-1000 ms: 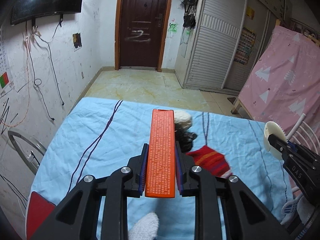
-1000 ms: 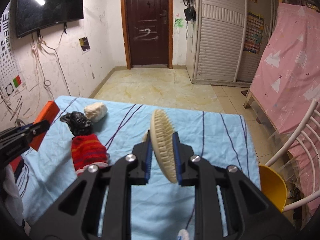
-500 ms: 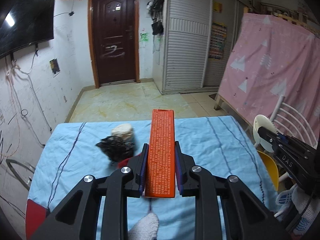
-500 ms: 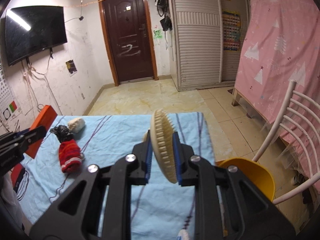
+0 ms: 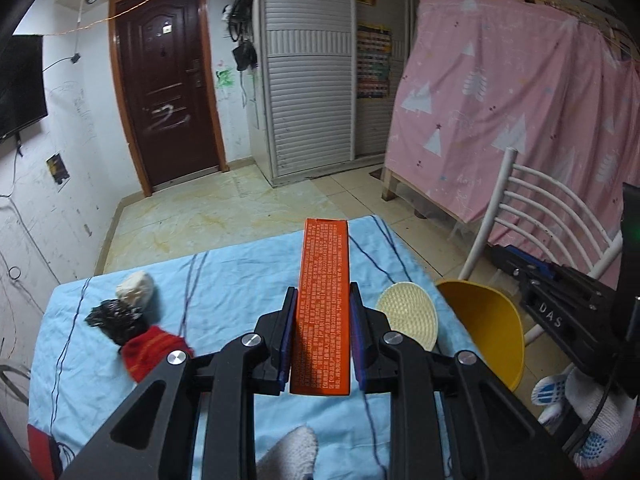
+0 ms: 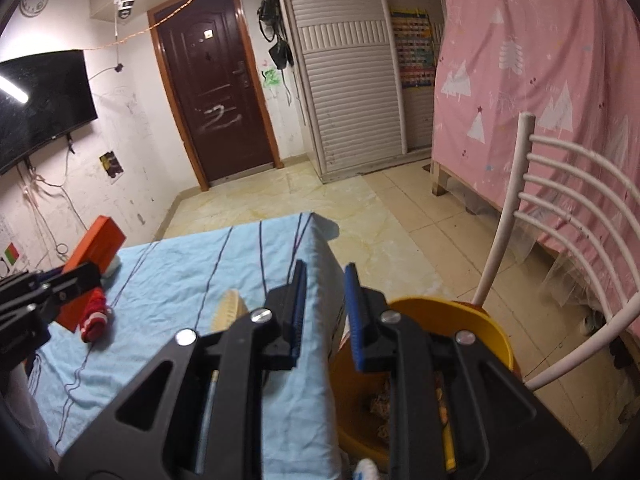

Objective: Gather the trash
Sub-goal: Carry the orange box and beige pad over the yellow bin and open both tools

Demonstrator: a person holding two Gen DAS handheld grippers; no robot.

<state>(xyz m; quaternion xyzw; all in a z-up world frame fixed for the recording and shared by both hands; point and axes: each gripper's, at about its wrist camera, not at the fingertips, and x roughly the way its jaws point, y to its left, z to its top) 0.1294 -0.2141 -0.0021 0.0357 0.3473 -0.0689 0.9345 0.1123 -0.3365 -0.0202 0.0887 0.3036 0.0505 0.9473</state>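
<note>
Left gripper [image 5: 322, 334]: jaws clamped on the orange box [image 5: 323, 304], held lengthwise above the blue-clothed table [image 5: 224, 280]. Right gripper [image 6: 325, 312]: jaws apart, nothing between them, over the table's right edge beside the yellow bin [image 6: 472, 332]. Cream round brush [image 5: 407, 316] lies on the cloth at the right edge, next to the bin. Black bag [image 5: 114, 318], white wad [image 5: 135, 286] and red sock [image 5: 154, 350] sit near the left edge.

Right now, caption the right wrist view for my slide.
Open right gripper hovers between blue tablecloth and yellow bin, cream brush lying on the cloth.
</note>
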